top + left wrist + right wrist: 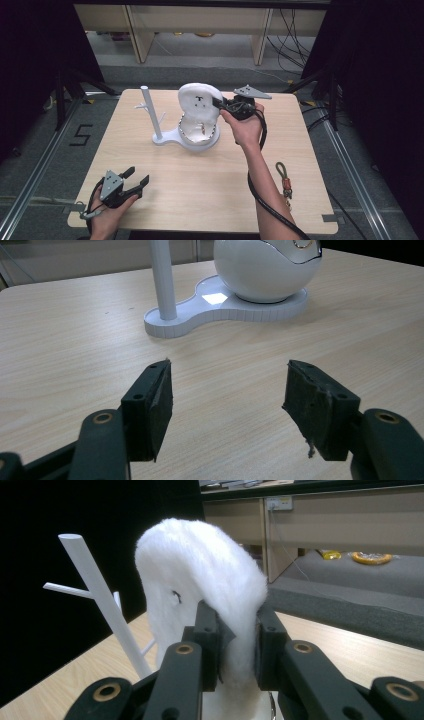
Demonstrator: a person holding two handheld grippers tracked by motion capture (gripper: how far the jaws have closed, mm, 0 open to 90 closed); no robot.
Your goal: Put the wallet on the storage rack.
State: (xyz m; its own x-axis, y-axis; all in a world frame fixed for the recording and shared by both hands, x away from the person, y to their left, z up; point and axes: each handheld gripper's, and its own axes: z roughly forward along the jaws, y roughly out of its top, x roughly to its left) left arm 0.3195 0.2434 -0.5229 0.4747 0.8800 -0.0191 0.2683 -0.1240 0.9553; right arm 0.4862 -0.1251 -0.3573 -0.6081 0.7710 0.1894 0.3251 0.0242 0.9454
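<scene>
Wooden table [200, 175] with one white stand [172, 137], one fluffy white hat [200, 100] on its round holder, one lanyard [285, 180], two grippers. Right gripper [220, 103] is pinched on the hat's edge, soft fuzzy pile with small dark marks, while left gripper [137, 179] sits spread apart, holding nothing. Right gripper view catches yellow stuff [371, 557] on the floor behind.

In the left gripper view, we see the white stand's post [162, 280] cut off at the top edge. The small items [286, 182] on the table are too small for us to identify
</scene>
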